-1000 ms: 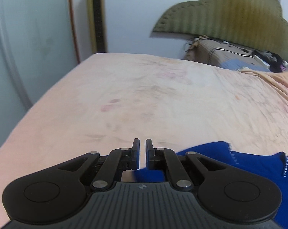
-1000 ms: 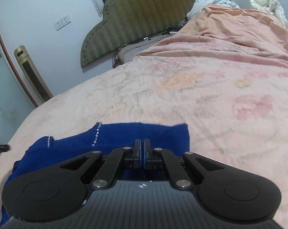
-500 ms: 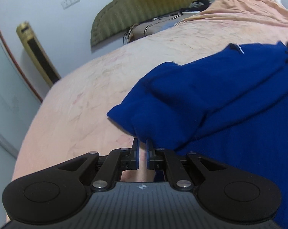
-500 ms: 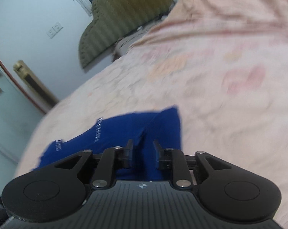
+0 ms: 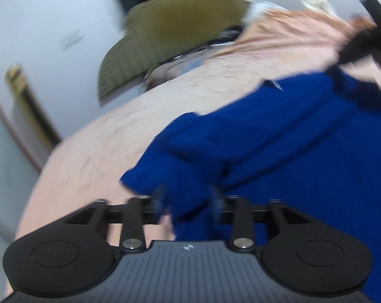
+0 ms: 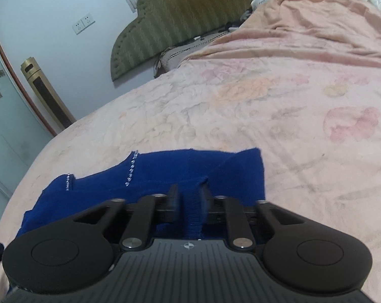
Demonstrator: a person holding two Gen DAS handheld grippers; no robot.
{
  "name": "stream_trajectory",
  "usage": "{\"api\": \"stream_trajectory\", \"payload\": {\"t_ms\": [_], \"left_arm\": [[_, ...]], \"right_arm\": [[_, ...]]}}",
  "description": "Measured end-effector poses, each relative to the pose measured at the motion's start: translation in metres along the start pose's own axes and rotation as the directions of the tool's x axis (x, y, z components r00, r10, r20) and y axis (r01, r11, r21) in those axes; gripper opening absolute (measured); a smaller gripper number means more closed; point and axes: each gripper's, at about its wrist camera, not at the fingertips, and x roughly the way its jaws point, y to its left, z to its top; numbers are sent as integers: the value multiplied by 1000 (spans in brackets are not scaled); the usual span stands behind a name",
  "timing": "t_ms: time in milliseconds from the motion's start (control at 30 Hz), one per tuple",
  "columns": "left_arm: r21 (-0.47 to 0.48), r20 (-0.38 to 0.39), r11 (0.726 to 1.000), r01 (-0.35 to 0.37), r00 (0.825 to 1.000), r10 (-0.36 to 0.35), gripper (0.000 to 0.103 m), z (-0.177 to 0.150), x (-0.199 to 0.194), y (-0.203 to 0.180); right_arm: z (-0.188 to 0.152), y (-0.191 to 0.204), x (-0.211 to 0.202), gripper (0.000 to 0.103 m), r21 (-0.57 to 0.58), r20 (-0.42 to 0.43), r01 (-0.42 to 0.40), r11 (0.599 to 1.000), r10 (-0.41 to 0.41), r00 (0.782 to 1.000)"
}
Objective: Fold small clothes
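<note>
A small blue knit garment (image 6: 165, 174) with a line of rhinestones (image 6: 131, 168) lies on the pink floral bed cover (image 6: 266, 96). My right gripper (image 6: 189, 197) is open, its jaws on either side of a ribbed blue fold. In the blurred left wrist view the garment (image 5: 278, 146) fills the right half. My left gripper (image 5: 187, 199) is open with a blue fold between its jaws. The right gripper's dark body (image 5: 364, 40) shows at the top right, by the garment's far edge.
An olive padded headboard (image 6: 175, 17) stands at the far end of the bed. A bunched pink blanket (image 6: 324, 17) lies at the back right. A gold tower fan (image 6: 47, 93) stands by the wall on the left, next to a glass door (image 6: 3, 116).
Both grippers have opened; they were shut on the garment a second ago. The left gripper has swung right over the blue cloth and is still moving. The garment has settled on the bed.
</note>
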Motion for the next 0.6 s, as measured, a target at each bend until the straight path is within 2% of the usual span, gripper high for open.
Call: {"api": "stream_trajectory", "payload": {"t_ms": [33,100,167,267,333,400,467,500,533,600], "left_arm": [[53,17,998,-37,999,36,73,-2,2,-9],[122,26,983,-140,990,138,75,-5,13,-20],[113,-19,977,-183,982,186,75,-7,24,-16],[-5,-69,971,-238,969,237,71,-13,33,11],[-96,-119,957,-272,958,260,63,-18,36,34],[-156,-179,935,-319,940,291,55,-27,40,53],[-172,-226,927,-332,930,291,55,-35,45,61],[-175,-234,925,-337,927,294,55,-37,44,62],[-174,-230,924,-341,926,298,55,-37,39,62],[-204,-196,922,-328,937,290,55,-32,25,62]], "right_arm": [[1,1,-2,7,-10,6,1,1000,-1,1000],[1,5,-8,6,-22,15,-8,1000,8,1000],[2,9,-14,6,-29,22,-18,999,19,1000],[2,10,-30,6,-27,28,-32,999,33,999],[0,7,-41,6,-25,25,-38,999,38,999],[-4,5,-50,6,-36,21,-29,999,30,999],[-8,1,-50,7,-44,-4,-8,999,8,1000],[-11,-1,-46,7,-54,-31,-1,999,-1,1000],[-14,-2,-40,15,-60,-58,12,998,-16,998],[-19,-6,-37,20,-57,-56,54,997,-57,997]]}}
